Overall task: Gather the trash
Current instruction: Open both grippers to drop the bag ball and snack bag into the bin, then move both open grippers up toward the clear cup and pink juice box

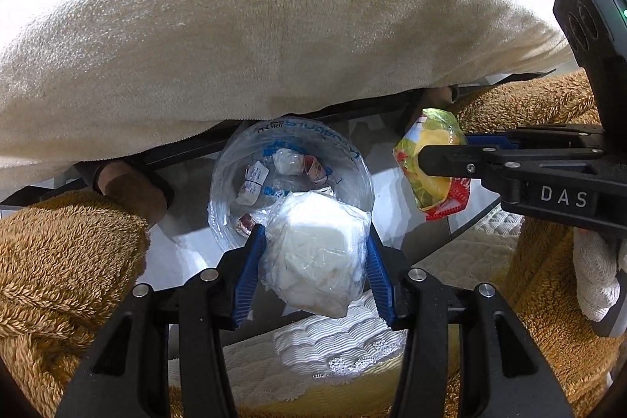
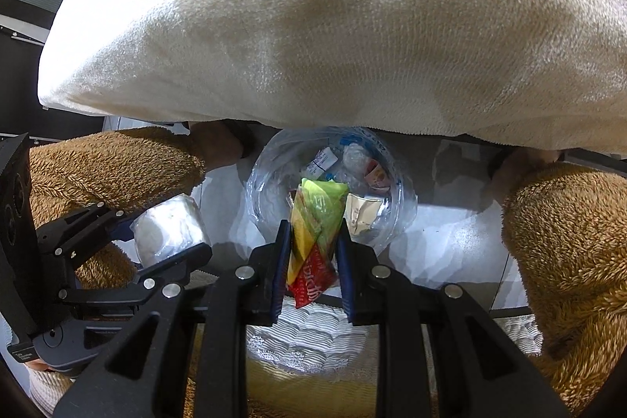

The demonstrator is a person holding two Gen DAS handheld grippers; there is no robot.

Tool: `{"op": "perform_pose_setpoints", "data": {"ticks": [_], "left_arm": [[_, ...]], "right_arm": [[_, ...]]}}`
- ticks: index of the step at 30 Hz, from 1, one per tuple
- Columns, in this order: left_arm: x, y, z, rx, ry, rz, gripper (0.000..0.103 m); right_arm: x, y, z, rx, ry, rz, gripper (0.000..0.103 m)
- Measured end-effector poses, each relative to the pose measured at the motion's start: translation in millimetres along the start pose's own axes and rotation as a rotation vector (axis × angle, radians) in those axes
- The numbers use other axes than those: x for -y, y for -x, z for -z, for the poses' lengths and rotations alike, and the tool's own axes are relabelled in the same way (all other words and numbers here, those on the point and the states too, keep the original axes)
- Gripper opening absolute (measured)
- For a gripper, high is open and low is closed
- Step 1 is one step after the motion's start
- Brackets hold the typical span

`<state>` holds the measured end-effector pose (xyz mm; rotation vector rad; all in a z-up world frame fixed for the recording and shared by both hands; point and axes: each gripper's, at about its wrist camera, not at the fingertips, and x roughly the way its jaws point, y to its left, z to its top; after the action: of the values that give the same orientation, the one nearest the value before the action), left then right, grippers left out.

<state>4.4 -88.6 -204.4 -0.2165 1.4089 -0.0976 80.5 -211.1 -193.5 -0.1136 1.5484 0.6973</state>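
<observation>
My left gripper (image 1: 313,241) is shut on a white crumpled wad in clear plastic (image 1: 317,253), held above a clear plastic trash bag (image 1: 231,159) that holds several small wrappers. My right gripper (image 2: 313,234) is shut on a yellow, green and red snack wrapper (image 2: 313,230), also held over the trash bag (image 2: 270,179). The left view shows the right gripper (image 1: 425,163) with the wrapper (image 1: 431,143) to the right of the bag. The right view shows the left gripper (image 2: 164,234) with the wad (image 2: 168,230) at left.
A large cream pillow (image 1: 254,26) hangs over the far side of the bag and also fills the top of the right view (image 2: 352,26). Brown fuzzy sleeves (image 1: 58,261) flank both sides. A white quilted mattress (image 1: 333,339) lies below the grippers.
</observation>
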Motion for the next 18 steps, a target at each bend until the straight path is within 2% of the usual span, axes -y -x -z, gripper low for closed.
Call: {"op": "perform_pose_setpoints", "data": {"ticks": [6,10,18], "left_arm": [[0,-3,0,-0.017,-0.004,-0.007,0.049],[-1,-3,1,-0.018,0.004,-0.009,0.068],[-12,10,2,0.046,0.050,0.002,0.068]], "right_arm": [[2,1,0,0.006,-0.011,-0.014,0.026],[4,4,0,0.016,-0.023,-0.021,0.034],[4,18,2,0.066,-0.026,-0.035,0.036]]}}
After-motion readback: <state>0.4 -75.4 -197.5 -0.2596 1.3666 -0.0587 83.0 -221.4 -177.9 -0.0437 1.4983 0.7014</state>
